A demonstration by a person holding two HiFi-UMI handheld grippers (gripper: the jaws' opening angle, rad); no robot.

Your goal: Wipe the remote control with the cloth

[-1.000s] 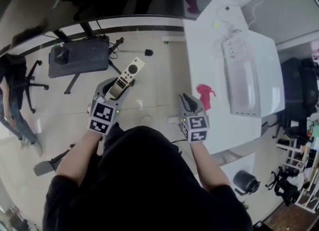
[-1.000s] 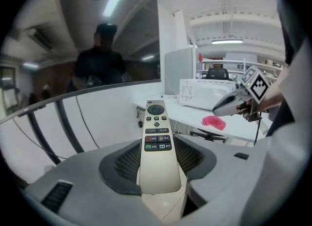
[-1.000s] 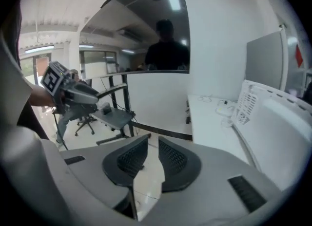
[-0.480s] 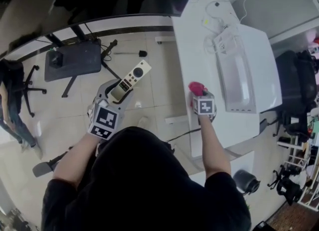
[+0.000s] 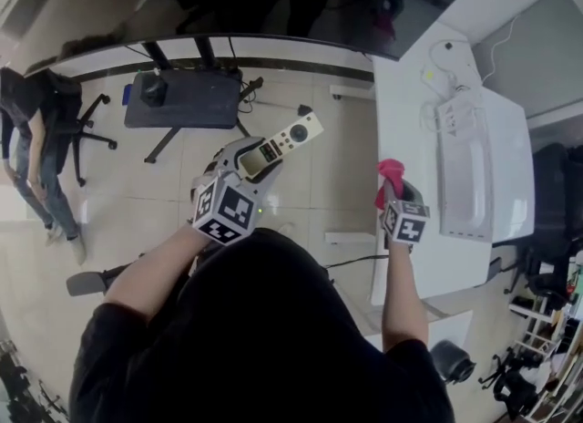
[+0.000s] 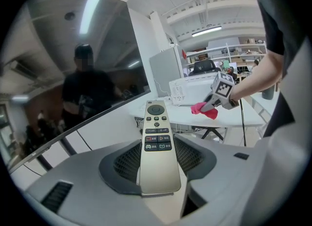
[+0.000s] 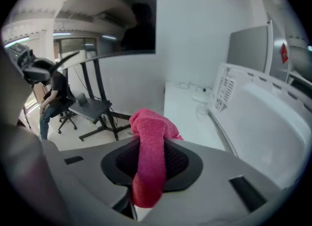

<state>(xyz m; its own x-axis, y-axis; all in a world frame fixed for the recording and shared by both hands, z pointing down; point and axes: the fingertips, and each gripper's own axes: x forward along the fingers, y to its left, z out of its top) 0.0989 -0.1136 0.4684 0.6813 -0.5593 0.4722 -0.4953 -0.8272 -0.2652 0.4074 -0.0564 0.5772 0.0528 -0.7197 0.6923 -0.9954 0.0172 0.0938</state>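
Nubby pink cloth [image 7: 148,157]; smooth satin-finish plastic remote control [image 6: 157,152]; smooth white table [image 5: 401,111]

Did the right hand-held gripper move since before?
Yes. The right hand-held gripper moved from beside the white table's edge to over it; its jaws have just been closing on the pink cloth.

place: open-plan office or lab | upper left, head view: swivel office chair [image 5: 84,120] on pale floor tiles [image 5: 328,148] | right: long white table [image 5: 401,120], white appliance [image 5: 478,175] | left gripper view, upper right: ceiling strip light [image 6: 207,31], stocked shelves [image 6: 243,54]
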